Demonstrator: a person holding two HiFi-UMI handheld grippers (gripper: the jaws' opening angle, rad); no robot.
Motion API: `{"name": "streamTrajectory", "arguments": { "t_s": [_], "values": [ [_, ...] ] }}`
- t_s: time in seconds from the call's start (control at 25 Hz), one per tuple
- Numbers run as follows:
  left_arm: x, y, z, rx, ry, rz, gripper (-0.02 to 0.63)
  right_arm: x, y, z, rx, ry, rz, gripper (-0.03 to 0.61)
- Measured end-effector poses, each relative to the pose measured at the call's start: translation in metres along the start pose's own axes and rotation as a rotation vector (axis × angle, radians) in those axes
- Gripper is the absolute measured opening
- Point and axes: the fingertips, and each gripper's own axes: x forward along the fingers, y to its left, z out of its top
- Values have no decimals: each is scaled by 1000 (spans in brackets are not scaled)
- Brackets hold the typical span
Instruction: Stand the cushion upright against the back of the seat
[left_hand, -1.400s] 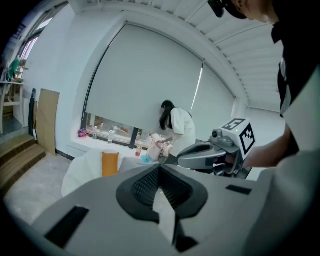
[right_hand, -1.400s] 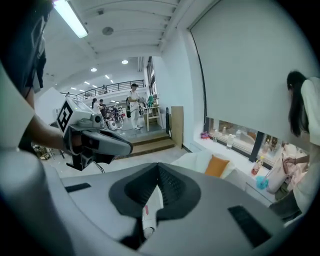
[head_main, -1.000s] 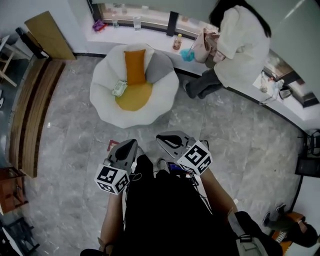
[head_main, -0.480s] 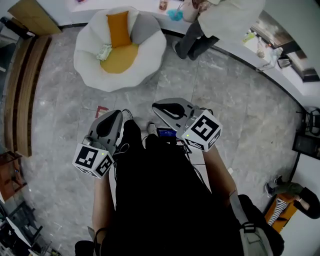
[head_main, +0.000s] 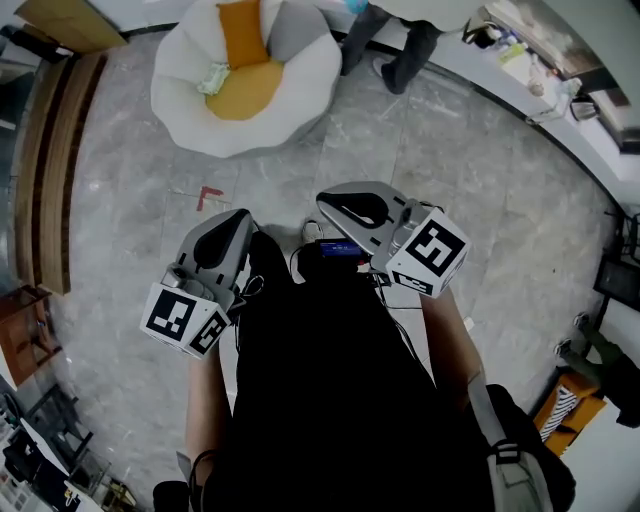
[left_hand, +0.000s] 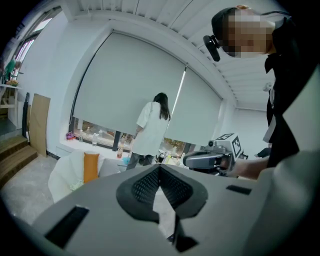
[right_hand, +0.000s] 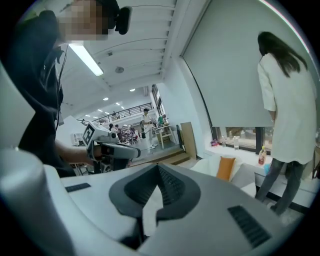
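Grey floor (head_main: 120, 200); cushion (head_main: 243, 30) (seemingly upright) far beyond left gripper (head_main: 238, 218), right gripper (head_main: 338, 203), both clenched.

1. Floor (head_main: 120, 200): grey marbled tile.
2. Wooden steps (head_main: 45, 170): along the floor's left edge.
3. Seat (head_main: 178, 95): white, rounded, near the window wall.
4. Roller blinds (left_hand: 125, 85): pale, lowered; window strip (left_hand: 95, 134) uncovered beneath.
5. Wooden board (left_hand: 37, 122): leaning against the wall.
6. Ceiling strip light (right_hand: 86, 58): lit.
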Motion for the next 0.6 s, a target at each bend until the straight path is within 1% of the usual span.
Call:
{"name": "streamTrajectory", "arguments": {
  "t_s": [0.08,0.24,0.6],
  "values": [
    [-6,1,-2,7,3,-3,12,0,2,-3,-7,1,-5,15],
    [-12,5,-4,-14,-5,7,12,-2,7,-4,-13,-6,-11,15],
    [-19,3,-3,-9,-1,-29,12,0,24,4,-4,-37,5,15]
  ]
}}
